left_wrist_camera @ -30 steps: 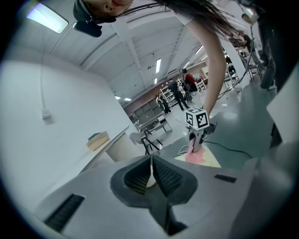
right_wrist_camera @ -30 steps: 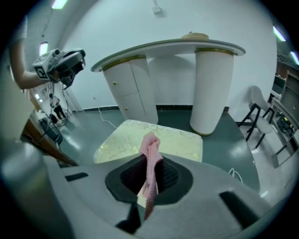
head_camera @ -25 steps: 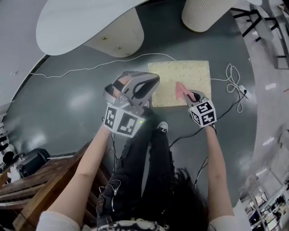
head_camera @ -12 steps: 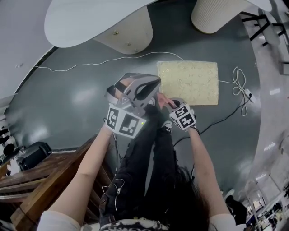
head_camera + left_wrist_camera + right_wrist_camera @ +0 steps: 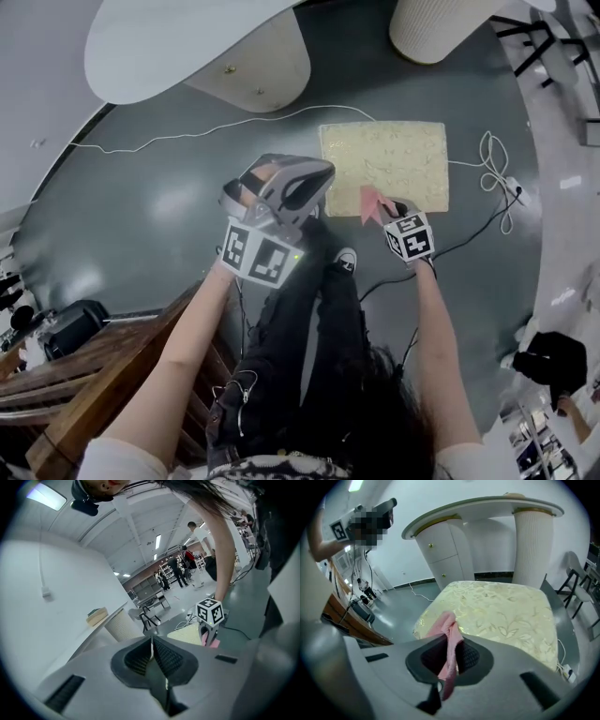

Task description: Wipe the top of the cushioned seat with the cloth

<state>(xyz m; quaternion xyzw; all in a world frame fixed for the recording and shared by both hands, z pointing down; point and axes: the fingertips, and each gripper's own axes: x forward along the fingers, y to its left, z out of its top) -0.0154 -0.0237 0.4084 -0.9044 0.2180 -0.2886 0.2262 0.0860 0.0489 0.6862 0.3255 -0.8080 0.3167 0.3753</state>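
The cushioned seat (image 5: 389,159) is a pale gold, leaf-patterned square pad low on the dark floor. My right gripper (image 5: 386,208) is shut on a pink cloth (image 5: 371,201), which hangs over the seat's near left edge. In the right gripper view the cloth (image 5: 449,634) stands pinched between the jaws of my right gripper (image 5: 450,656), with the seat (image 5: 501,611) just beyond. My left gripper (image 5: 314,178) is held left of the seat, above my legs, shut and with nothing in it. The left gripper view shows my left gripper (image 5: 152,656) closed, the right gripper's marker cube (image 5: 209,613) and the cloth (image 5: 212,642).
A white curved counter (image 5: 169,37) with a cabinet base (image 5: 258,75) and a ribbed column (image 5: 441,28) stands behind the seat. White cable (image 5: 187,136) runs over the floor, with a coil (image 5: 495,169) right of the seat. A wooden bench (image 5: 84,375) is at lower left.
My right gripper swung left off the seat with the cloth half a second ago and has come back right to the seat's near edge. The left gripper has barely moved.
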